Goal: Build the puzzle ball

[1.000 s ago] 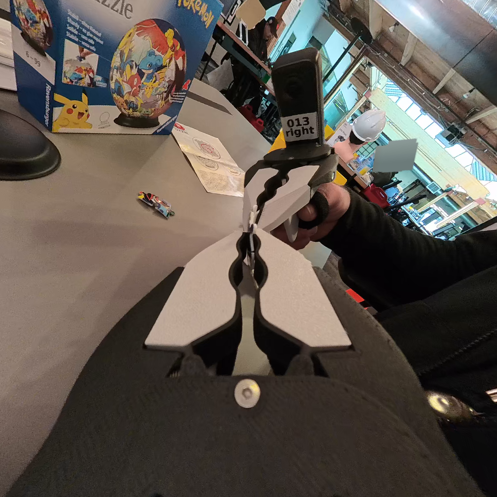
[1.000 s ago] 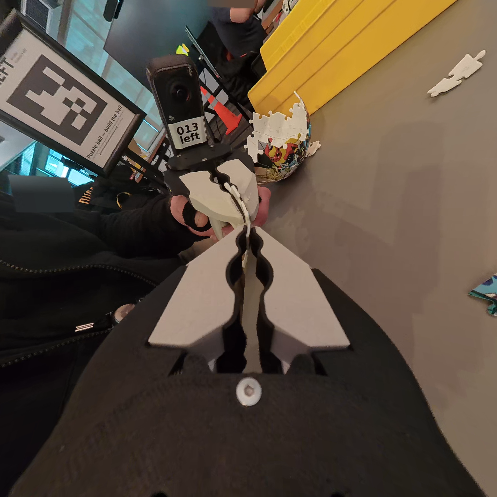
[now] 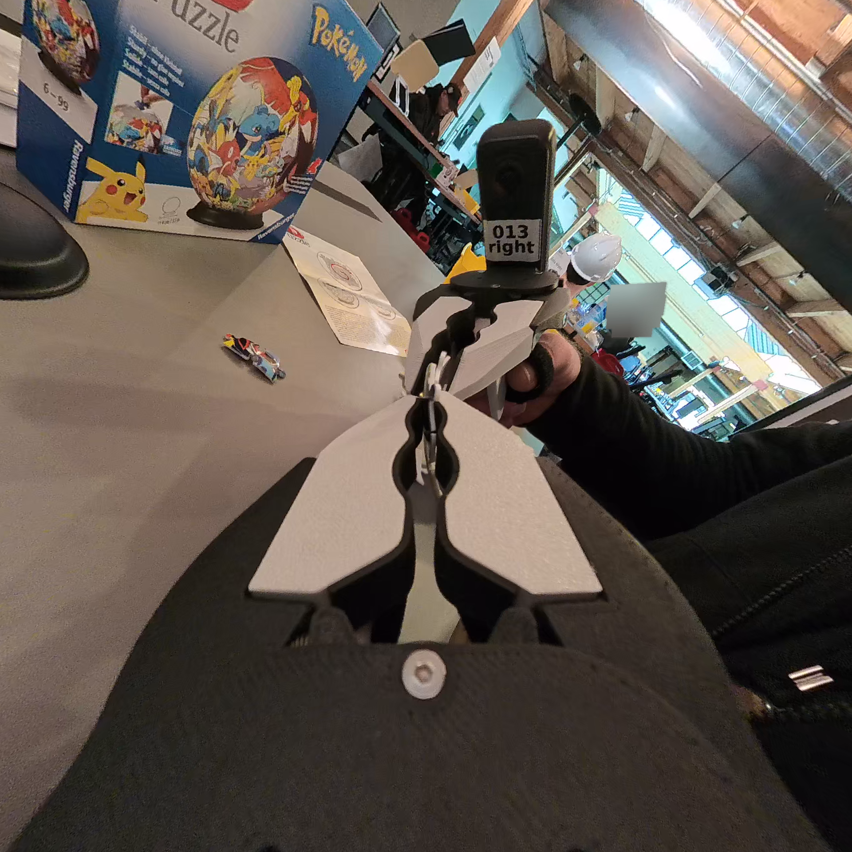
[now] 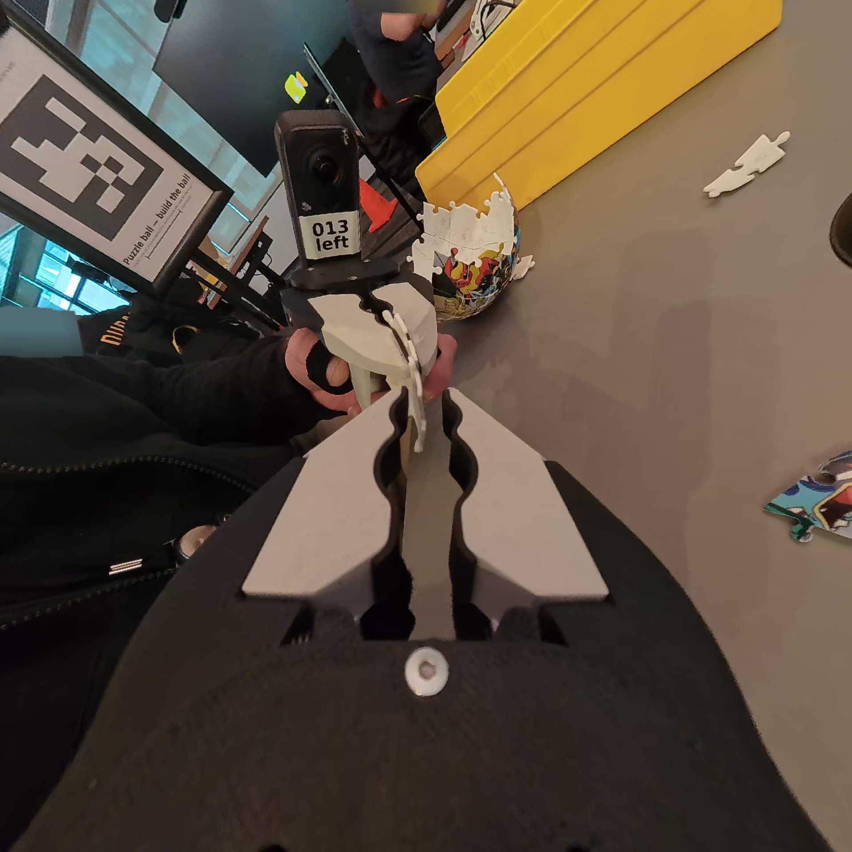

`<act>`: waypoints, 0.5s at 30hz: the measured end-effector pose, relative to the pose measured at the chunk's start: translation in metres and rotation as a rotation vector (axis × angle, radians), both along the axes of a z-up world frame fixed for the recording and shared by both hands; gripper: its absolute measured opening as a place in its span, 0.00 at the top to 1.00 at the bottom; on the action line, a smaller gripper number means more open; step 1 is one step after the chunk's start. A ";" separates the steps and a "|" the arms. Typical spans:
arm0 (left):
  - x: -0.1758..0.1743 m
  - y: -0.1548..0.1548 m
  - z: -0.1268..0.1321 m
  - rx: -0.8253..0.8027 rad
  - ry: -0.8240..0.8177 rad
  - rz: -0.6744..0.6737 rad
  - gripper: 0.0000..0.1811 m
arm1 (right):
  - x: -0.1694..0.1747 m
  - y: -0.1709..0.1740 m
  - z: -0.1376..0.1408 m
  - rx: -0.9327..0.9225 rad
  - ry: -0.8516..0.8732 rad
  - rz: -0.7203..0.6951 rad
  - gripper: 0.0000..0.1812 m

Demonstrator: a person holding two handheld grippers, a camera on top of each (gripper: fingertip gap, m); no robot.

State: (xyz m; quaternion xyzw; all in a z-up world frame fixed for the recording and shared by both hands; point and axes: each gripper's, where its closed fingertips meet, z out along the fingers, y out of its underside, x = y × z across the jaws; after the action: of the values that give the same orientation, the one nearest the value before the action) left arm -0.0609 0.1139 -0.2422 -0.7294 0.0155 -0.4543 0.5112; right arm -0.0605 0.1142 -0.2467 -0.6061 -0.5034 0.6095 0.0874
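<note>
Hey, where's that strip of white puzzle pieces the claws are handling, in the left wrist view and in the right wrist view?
Left wrist view: the white puzzle strip sits at centre, pinched in the left claw, its far end reaching into the right claw.
Right wrist view: the strip curves just above centre from the left claw into the parted fingers of the right claw.
Shared landmark: the grey table.

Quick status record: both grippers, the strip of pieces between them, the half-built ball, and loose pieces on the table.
left gripper: shut on the white piece strip
right gripper: open, strip end between its fingers
half-built ball: on the table beside the yellow bin, top open
loose pieces: white piece, colourful cluster, small colourful piece
puzzle box: upright
</note>
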 end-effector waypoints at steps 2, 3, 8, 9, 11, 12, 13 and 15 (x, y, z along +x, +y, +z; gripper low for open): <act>0.000 0.000 0.001 0.002 -0.009 0.000 0.99 | 0.001 -0.001 0.000 -0.003 0.003 0.006 0.94; 0.000 0.000 0.001 0.002 -0.010 0.001 0.99 | 0.002 -0.002 0.000 -0.005 0.001 0.013 0.94; 0.004 0.000 0.002 0.007 -0.007 -0.004 0.99 | 0.001 -0.009 0.000 -0.014 0.004 0.038 0.97; 0.004 0.000 0.003 0.009 -0.011 -0.005 0.99 | 0.001 -0.010 0.001 -0.019 0.010 0.043 0.99; 0.003 0.000 0.003 0.010 -0.014 -0.005 0.99 | 0.001 -0.011 0.001 -0.025 0.011 0.044 0.99; 0.003 0.000 0.003 0.010 -0.010 -0.004 0.99 | 0.001 -0.011 0.001 -0.041 0.012 0.044 1.00; 0.004 -0.001 0.002 0.009 -0.005 -0.006 0.99 | 0.001 -0.011 0.001 -0.056 0.010 0.045 0.99; 0.004 0.000 0.000 0.008 0.014 0.000 0.99 | 0.001 -0.010 -0.001 -0.073 -0.006 0.043 0.99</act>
State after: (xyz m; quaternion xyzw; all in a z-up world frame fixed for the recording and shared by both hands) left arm -0.0572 0.1135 -0.2418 -0.7305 0.0211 -0.4492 0.5139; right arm -0.0599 0.1039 -0.2479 -0.5995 -0.4940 0.6276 0.0504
